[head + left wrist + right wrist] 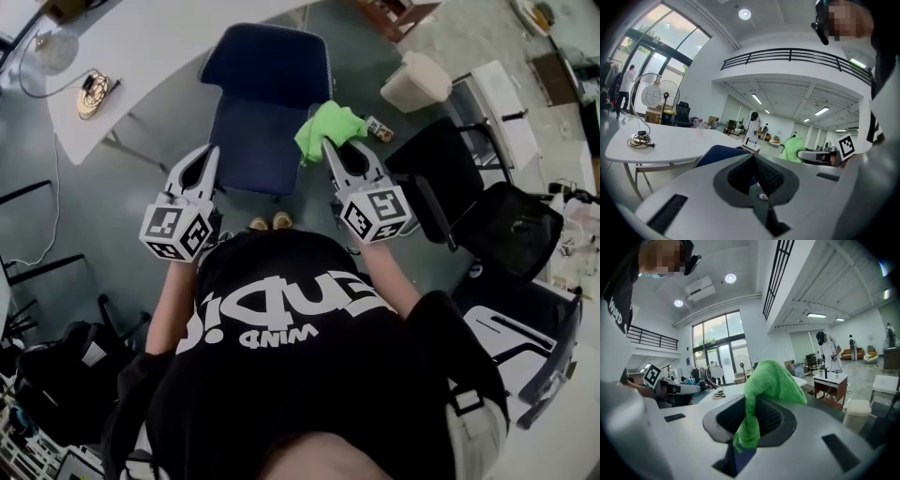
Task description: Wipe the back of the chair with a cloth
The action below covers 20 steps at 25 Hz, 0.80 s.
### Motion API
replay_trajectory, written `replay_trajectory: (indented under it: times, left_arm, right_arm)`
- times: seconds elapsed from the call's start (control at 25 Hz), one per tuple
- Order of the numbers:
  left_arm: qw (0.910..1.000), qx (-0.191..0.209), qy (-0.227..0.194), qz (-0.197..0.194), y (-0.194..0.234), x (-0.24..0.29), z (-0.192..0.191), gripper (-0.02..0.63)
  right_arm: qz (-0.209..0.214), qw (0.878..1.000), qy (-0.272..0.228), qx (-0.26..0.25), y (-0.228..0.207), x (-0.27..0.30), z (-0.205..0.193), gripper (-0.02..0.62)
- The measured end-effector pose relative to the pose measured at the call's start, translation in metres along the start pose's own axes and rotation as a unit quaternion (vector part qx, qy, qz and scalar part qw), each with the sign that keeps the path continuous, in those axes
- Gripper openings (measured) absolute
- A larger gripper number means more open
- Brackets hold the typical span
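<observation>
The person stands just behind the blue chair (267,103), both grippers held out over its near edge. Their own torso fills the lower half of the head view and hides the chair's base. Only two shoe tips (270,222) peek out below the seat.

The right gripper (330,148) is clamped on the green cloth (328,129), which bunches up over its tips so they are hard to make out from above. In the right gripper view the cloth (766,380) is pinched between the closed pads and drapes down through the gap, covering most of what lies ahead. It hangs near the chair's right side; I cannot tell whether it touches the chair.

The left gripper (213,152) hovers at the chair's left edge. Its own view shows the left gripper (753,159) with jaws brought together and nothing between them. Its body blocks the chair (717,155) except a blue sliver.

A white table (159,42) is beyond the chair, cut off at the frame's top.
</observation>
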<state>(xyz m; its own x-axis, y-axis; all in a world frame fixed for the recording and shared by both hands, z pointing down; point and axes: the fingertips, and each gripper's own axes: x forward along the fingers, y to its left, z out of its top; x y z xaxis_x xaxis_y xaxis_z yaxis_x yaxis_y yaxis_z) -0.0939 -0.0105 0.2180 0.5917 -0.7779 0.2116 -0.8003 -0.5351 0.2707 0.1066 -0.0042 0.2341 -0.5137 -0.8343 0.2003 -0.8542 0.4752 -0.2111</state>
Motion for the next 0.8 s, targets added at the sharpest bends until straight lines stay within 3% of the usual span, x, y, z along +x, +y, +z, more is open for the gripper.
replay_trajectory:
  times: [0.36, 0.8]
  left_arm:
    - [0.9998, 0.015, -0.005, 0.010, -0.008, -0.001, -0.018, -0.002]
    - [0.9997, 0.016, -0.002, 0.017, -0.002, 0.001, -0.018, -0.002]
  right_arm:
    - [-0.017, 1.000, -0.007, 0.014, 0.001, -0.022, -0.027, 0.054]
    - [-0.017, 1.000, -0.003, 0.011, 0.011, -0.022, -0.033, 0.052]
